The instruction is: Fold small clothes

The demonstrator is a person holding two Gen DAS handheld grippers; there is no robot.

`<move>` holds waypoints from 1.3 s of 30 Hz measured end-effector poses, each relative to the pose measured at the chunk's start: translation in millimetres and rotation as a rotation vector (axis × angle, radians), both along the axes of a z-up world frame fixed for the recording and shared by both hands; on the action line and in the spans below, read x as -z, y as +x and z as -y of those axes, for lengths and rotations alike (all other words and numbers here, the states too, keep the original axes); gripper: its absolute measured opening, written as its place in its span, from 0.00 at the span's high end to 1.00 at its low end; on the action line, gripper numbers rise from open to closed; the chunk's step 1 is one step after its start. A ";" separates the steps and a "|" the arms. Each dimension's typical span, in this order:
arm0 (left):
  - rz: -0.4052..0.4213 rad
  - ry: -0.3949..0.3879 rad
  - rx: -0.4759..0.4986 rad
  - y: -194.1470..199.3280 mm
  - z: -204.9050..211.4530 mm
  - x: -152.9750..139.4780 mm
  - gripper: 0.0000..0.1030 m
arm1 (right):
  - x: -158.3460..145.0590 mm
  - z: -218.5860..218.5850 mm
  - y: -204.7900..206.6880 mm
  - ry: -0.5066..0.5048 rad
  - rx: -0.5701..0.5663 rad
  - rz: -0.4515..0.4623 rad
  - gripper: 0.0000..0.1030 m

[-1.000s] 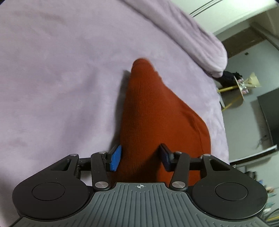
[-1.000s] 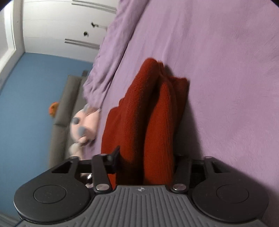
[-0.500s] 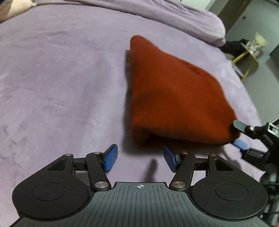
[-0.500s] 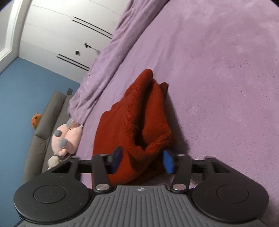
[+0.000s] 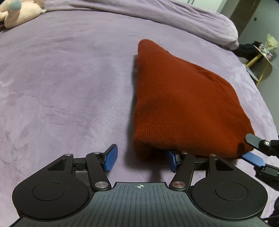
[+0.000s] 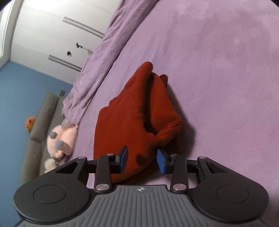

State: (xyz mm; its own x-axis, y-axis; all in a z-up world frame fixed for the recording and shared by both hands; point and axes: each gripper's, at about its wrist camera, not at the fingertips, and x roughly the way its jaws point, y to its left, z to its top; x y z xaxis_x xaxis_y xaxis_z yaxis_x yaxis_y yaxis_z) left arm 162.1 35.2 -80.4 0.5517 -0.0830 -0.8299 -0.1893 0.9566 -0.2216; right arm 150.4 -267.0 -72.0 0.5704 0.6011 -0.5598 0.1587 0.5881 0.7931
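A rust-red knitted garment lies folded on the purple bed cover. My left gripper is open at the garment's near left corner, its right pad under the fold's edge. In the right wrist view the garment lies bunched in layers, and my right gripper is open with its blue pads on either side of the near corner. The right gripper also shows at the right edge of the left wrist view.
A rolled purple duvet lies along the far side of the bed. A pink plush toy lies at the far left corner. A yellow-legged side table stands beyond the bed's right edge. A grey sofa stands by the blue wall.
Both grippers let go of the garment, which dropped from hanging to lying folded on the bed. My left gripper drew back; the right opened around the corner.
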 end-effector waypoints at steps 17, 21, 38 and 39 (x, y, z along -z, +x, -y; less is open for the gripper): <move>-0.048 -0.060 -0.033 -9.5 -46.8 -22.6 0.35 | -3.4 20.4 -3.5 -0.169 0.004 0.034 0.66; 0.046 -0.041 -0.050 10.4 -54.3 -46.6 0.25 | -37.8 15.8 14.5 -0.321 -0.016 0.160 0.66; -0.004 0.113 -0.063 207.9 13.7 4.6 0.20 | -6.8 -97.3 184.6 -0.773 -0.254 0.156 0.66; -0.012 0.108 -0.068 208.9 13.2 10.3 0.15 | -2.9 -97.2 187.9 -0.769 -0.251 0.157 0.65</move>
